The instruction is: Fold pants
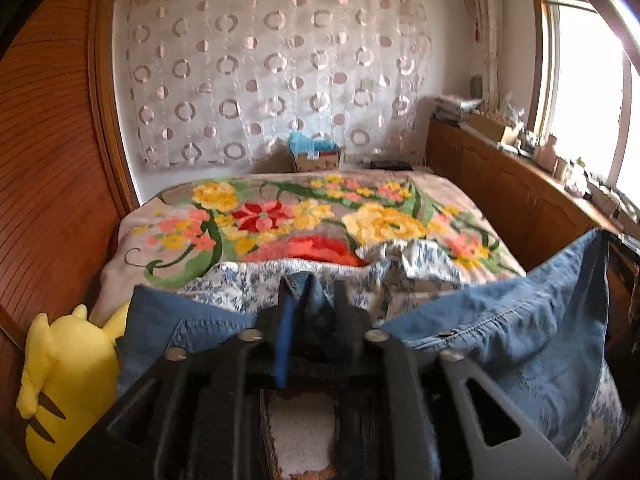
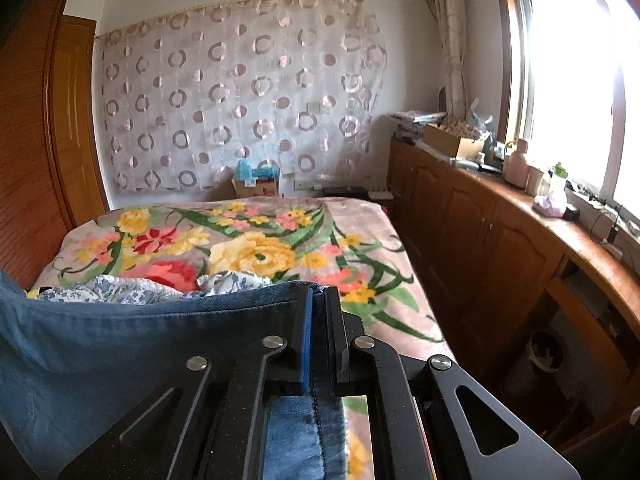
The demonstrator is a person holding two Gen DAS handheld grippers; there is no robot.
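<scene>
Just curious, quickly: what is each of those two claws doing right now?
Left gripper: jaws partly apart, denim pants bunched between them.
Right gripper: shut on the pants' edge.

Daylight pours in from the window (image 2: 568, 92) on the right, blown out to pure white in both views (no detail survives in the panes). The room is otherwise evenly bright, with soft shadows. The left wrist view is smeared by motion blur, especially the blanket (image 1: 304, 216). Fisheye bending curves the wardrobe (image 1: 52, 184) and darkens the corners.
</scene>
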